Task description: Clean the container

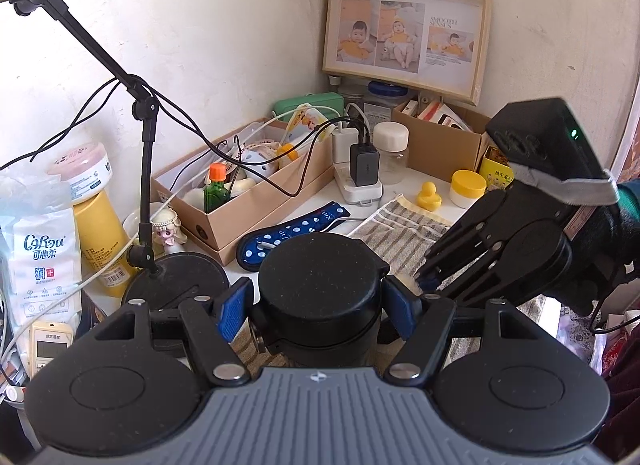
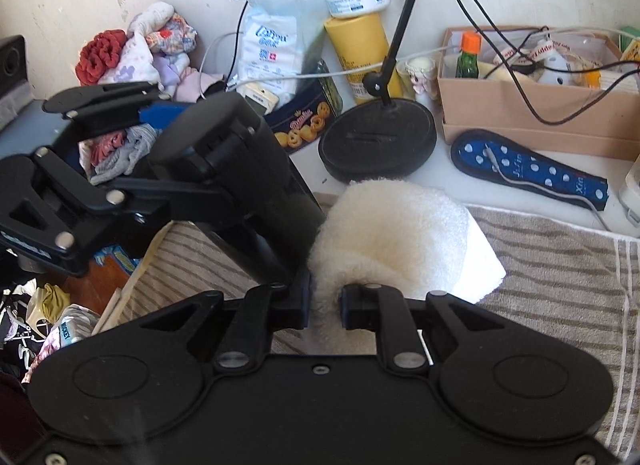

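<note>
My left gripper (image 1: 316, 305) is shut on a black lidded container (image 1: 320, 285), its blue pads (image 1: 232, 309) pressed on both sides, holding it above the striped towel (image 1: 404, 229). In the right wrist view the container (image 2: 240, 169) shows tilted, at left. My right gripper (image 2: 325, 303) is shut on a fluffy cream cloth (image 2: 384, 233), which lies against the container's side. In the left wrist view the right gripper (image 1: 424, 279) comes in from the right, with a tuft of the cloth (image 1: 408, 279) at its tips beside the container.
A black lamp stand base (image 2: 376, 141) and a blue dotted case (image 2: 528, 173) sit behind the towel (image 2: 560, 277). A cardboard box (image 1: 260, 201) of bottles, a power strip with chargers (image 1: 360, 173), a yellow duck (image 1: 429, 195), a cookie tin (image 2: 304, 125) and clothes (image 2: 136, 49) crowd the table.
</note>
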Motion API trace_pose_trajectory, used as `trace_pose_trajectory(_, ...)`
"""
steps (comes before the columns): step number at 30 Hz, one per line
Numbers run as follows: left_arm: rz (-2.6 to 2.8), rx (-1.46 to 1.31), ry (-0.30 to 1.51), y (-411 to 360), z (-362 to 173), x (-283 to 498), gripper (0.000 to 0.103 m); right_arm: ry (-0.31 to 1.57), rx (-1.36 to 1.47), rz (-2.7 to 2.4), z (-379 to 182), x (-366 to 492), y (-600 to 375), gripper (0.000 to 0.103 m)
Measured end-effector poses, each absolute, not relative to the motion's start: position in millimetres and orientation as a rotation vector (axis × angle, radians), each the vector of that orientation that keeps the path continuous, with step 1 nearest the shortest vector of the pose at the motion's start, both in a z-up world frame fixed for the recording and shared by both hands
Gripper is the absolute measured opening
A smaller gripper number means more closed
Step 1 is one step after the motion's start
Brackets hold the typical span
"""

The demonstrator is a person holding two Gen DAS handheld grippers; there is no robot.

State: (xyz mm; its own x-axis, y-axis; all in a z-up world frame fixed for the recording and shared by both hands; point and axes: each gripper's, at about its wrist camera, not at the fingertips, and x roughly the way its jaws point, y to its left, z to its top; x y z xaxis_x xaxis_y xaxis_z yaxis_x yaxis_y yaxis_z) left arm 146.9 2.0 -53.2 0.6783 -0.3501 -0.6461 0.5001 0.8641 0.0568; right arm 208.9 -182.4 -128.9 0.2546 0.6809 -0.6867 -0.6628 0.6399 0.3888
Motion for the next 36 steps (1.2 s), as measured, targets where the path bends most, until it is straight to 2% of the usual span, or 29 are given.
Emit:
trace_pose_trajectory(14, -0.482, 0.23, 0.687, -3.3, -58.0, 145.2, 0.069, 1.099, 0.024, 0.881, -195.3, 224.4, -177.1, 0.013)
trace_pose_trajectory(30, -0.468, 0.212, 0.73, 0.1, -55.1, 148.6, 0.069, 0.844, 0.214, 1.066, -101.9, 206.5, -212.1, 0.014)
trace_pose_trajectory(36, -0.457, 0.218, 0.751, -2.8, -54.4, 150.5, 0.069, 0.842, 0.259, 1.068, -111.7, 215.2, -213.8, 0.014)
